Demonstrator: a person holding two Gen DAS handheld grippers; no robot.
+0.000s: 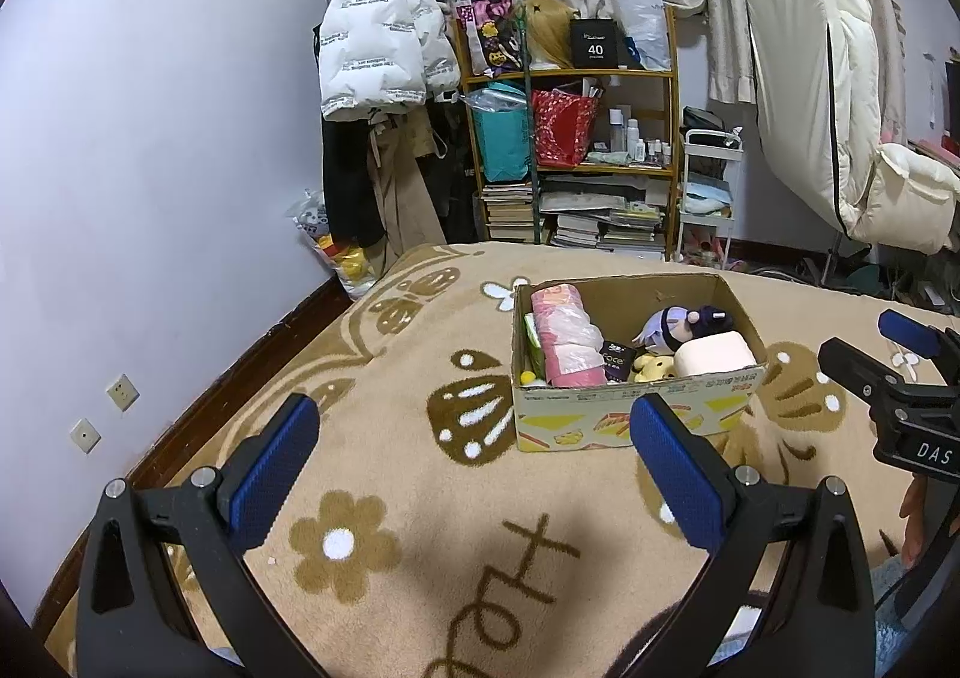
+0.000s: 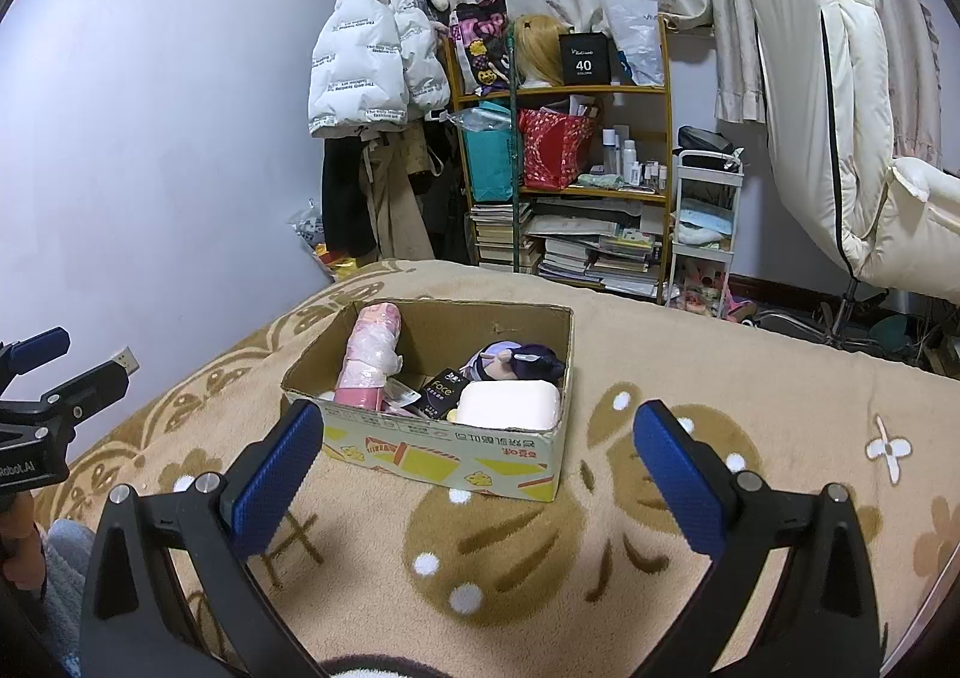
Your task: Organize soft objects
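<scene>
A cardboard box stands on the tan blanket. In it lie a pink wrapped pack, a purple-haired plush doll, a yellow plush, a white tissue roll and a black "Face" packet. The box, pink pack, doll and white roll also show in the right wrist view. My left gripper is open and empty, short of the box. My right gripper is open and empty, just before the box front.
The blanket covers a bed. Behind it stand a cluttered wooden shelf, hanging coats, a white cart and a white chair. The purple wall runs along the left.
</scene>
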